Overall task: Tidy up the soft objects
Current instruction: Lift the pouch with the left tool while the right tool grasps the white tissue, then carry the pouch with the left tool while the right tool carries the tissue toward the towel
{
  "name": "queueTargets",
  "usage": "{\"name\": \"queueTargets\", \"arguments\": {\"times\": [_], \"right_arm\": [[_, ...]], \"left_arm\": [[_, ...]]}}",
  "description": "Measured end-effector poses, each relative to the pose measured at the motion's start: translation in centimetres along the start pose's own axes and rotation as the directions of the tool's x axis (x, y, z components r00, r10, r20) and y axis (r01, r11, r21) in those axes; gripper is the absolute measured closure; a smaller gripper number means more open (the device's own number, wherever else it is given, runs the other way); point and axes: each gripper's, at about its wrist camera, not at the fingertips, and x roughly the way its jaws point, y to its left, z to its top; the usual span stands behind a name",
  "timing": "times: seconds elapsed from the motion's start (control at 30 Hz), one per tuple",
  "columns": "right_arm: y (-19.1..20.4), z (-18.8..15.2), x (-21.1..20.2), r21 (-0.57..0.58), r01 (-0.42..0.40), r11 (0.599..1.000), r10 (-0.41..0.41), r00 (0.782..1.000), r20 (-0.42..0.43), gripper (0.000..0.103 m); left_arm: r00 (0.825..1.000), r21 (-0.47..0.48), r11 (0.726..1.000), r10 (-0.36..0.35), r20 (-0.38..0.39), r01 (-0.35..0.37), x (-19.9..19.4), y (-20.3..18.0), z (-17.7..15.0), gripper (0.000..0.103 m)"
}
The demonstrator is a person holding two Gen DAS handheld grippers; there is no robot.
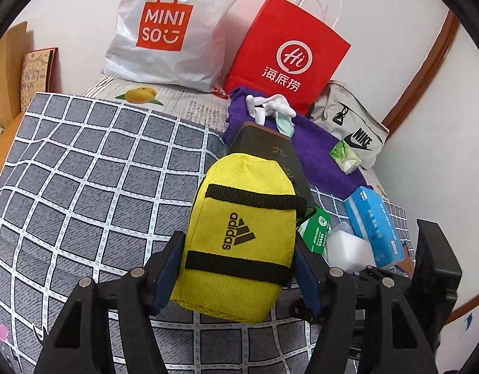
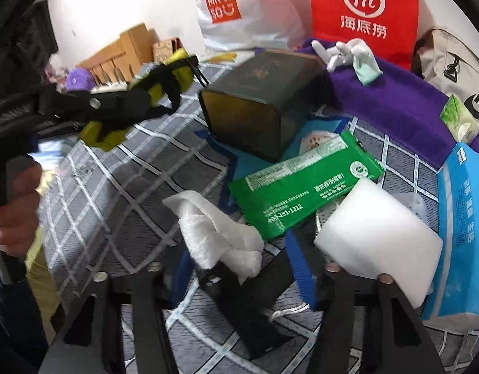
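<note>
Your left claw [image 1: 236, 268] is squeezing the yellow pouch [image 1: 239, 233] from both sides, holding it up over the checked bed cover [image 1: 83, 171]. Just past the pouch sits a dark box [image 1: 264, 140], and a purple towel [image 1: 317, 152] lies behind that.

Your right claw [image 2: 239, 268] is pinching a crumpled white tissue [image 2: 214, 233] between its fingers. Just beyond it lies a green packet [image 2: 301, 184]. A white sponge block [image 2: 379, 243] rests against the claw's right finger. A blue tissue pack [image 2: 463, 233] is farther right.
</note>
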Motion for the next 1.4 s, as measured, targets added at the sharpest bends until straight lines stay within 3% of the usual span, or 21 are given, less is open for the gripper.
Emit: {"name": "queueTargets", "arguments": {"times": [0.07,0.13,0.2,0.67,1.07,1.4], "right_arm": [[0.1,0.1,0.0,-0.02,0.015,1.0,-0.015,1.0,0.0,0.055],[0.1,0.2,0.1,-0.023,-0.012,1.0,0.011,1.0,-0.019,0.072],[0.0,0.3,0.0,-0.015,-0.016,1.0,0.015,0.999,-0.028,0.079],[-2.2,1.5,-6.0,0.013,0.018,1.0,-0.018,0.999,0.05,0.08],[-8.0,3.4,-9.9,0.11,0.158,0.981,-0.167,0.983,0.072,0.08],[-13.1,5.5,-11.7,0.186,0.214,0.959,-0.235,0.967,0.102,0.08]], "left_arm": [[1.0,-0.004,1.0,-0.003,-0.009,0.003,0.4,0.2,0.0,0.039],[1.0,-0.006,1.0,-0.008,-0.015,0.008,0.7,0.3,0.0,0.039],[1.0,-0.012,1.0,-0.009,-0.017,0.009,0.8,0.4,0.1,0.039],[1.0,0.033,0.999,0.004,0.027,-0.005,-2.2,-2.1,1.1,0.039],[0.998,0.07,0.996,0.053,0.038,-0.055,-2.3,-5.1,3.5,0.039],[0.997,0.096,0.993,0.064,0.04,-0.067,-0.8,-7.3,6.9,0.039]]}}
